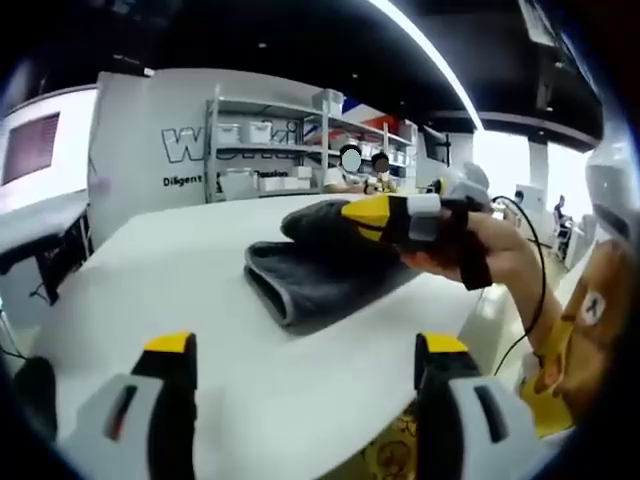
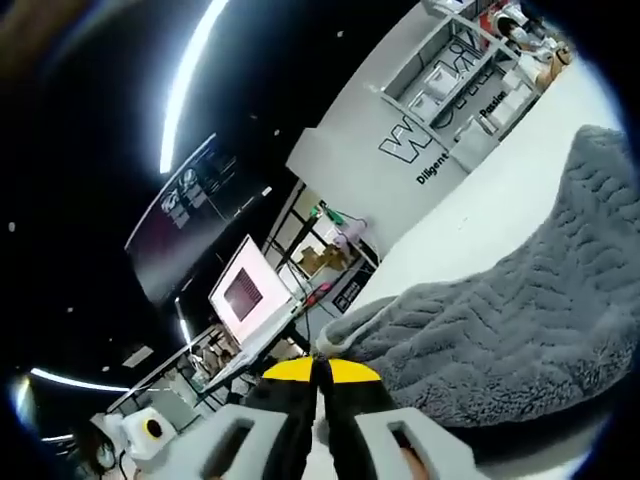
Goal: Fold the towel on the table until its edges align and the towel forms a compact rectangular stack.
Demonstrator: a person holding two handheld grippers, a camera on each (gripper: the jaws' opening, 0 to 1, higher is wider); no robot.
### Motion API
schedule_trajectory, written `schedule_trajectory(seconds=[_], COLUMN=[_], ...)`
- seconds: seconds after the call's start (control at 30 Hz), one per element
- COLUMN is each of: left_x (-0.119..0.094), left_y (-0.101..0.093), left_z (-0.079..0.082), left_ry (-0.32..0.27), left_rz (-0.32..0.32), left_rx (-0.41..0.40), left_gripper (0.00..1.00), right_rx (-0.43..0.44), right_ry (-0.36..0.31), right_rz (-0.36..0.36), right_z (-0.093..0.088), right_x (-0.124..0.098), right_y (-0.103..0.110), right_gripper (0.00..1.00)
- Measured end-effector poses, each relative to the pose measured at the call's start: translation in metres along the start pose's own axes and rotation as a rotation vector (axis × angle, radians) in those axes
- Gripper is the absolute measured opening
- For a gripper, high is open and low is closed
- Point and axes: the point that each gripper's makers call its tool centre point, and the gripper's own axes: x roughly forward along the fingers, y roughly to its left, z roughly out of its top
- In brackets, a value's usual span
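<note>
On the white table, left gripper view: the left gripper [image 1: 305,375] hovers low over the white table [image 1: 180,300], its two yellow-tipped jaws spread wide, nothing between them.
Towel, left gripper view: a dark grey towel [image 1: 320,270] lies folded on the table ahead of the open jaws, its rounded fold facing them.
Right gripper, left gripper view: ahead and to the right, the right gripper [image 1: 385,218] rests at the towel's upper layer, held in a person's hand [image 1: 495,255].
Backdrop, left gripper view: metal shelving [image 1: 270,150] stands beyond the table.
Right gripper, right gripper view: the yellow tips of the right gripper [image 2: 320,368] are pressed together, clamped on the near edge of the towel [image 2: 500,320].
Towel, right gripper view: the ribbed grey cloth spreads forward and right from the jaws across the table [image 2: 490,215].
Backdrop, right gripper view: a lit screen [image 2: 243,290] sits beyond the jaws.
</note>
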Motion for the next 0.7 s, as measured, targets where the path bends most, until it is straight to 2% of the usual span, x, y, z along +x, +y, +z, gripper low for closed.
schedule_trajectory(seconds=[0.13, 0.43, 0.7], left_x=[0.001, 0.001, -0.002], left_y=[-0.001, -0.003, -0.003], left_z=[-0.001, -0.002, -0.004], left_ry=[0.001, 0.015, 0.022], left_rz=[-0.001, 0.001, 0.009], left_rx=[-0.005, 0.001, -0.004], left_gripper=[0.94, 0.94, 0.94], right_rx=[-0.042, -0.146, -0.145], right_ry=[0.031, 0.138, 0.175], right_rz=[0.007, -0.036, -0.038], right_z=[-0.013, -0.047, -0.054], right_x=[0.007, 0.022, 0.021], right_y=[0.009, 0.000, -0.003], right_gripper=[0.02, 0.03, 0.07])
